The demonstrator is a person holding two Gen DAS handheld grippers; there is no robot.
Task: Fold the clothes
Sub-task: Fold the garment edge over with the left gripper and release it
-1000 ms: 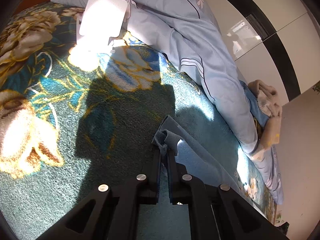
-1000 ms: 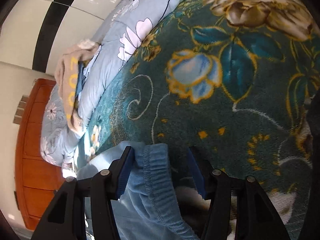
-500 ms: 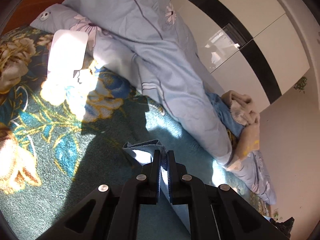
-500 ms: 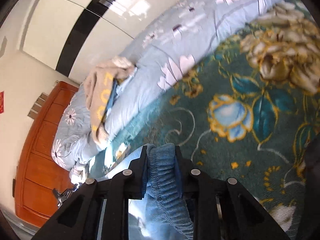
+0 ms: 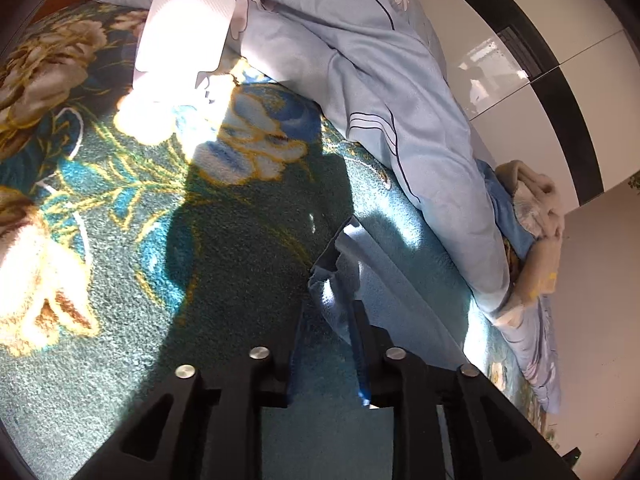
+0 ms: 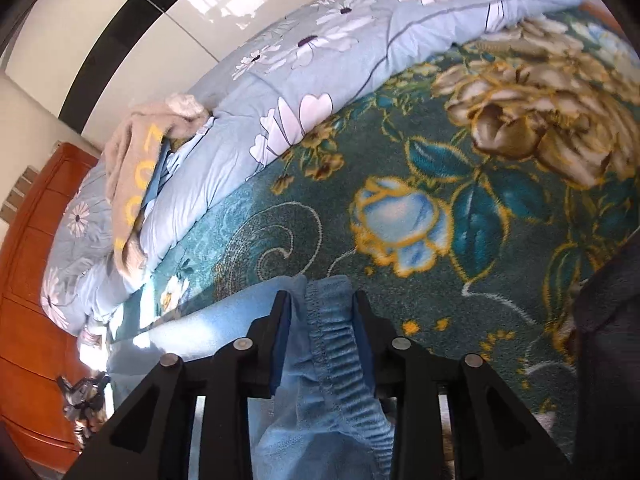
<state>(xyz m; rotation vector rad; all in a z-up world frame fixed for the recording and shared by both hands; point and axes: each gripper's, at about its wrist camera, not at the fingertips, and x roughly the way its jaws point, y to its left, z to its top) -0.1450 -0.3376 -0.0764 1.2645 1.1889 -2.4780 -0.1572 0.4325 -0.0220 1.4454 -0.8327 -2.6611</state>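
Garment: a light blue garment [image 5: 372,280] lay on the teal floral blanket [image 5: 120,208], beside the pale blue floral duvet [image 5: 380,92].
Long axis: in the left wrist view the cloth ran as a long strip from the gripper down and to the right, roughly alongside the duvet's edge; its crumpled end pointed up and left, toward the middle of the blanket.
Waistband end: in the right wrist view the gathered elastic waistband [image 6: 336,344] pointed away from the camera, its stitched edge running lengthwise between the fingers.
Left gripper [image 5: 326,320]: its jaws had just been opening and stood spread, with the crumpled cloth end between them; it lay against the right finger but was not pinched.
Right gripper [image 6: 322,320]: its jaws had just been opening; the waistband sat between them, filling most of the gap. I could not tell whether the pads pressed on it.
Surroundings: a white rectangular pad [image 5: 184,28] lay in sunlight at the far side of the blanket; a beige towel [image 6: 132,168] was draped over the duvet near the wooden headboard [image 6: 28,280].
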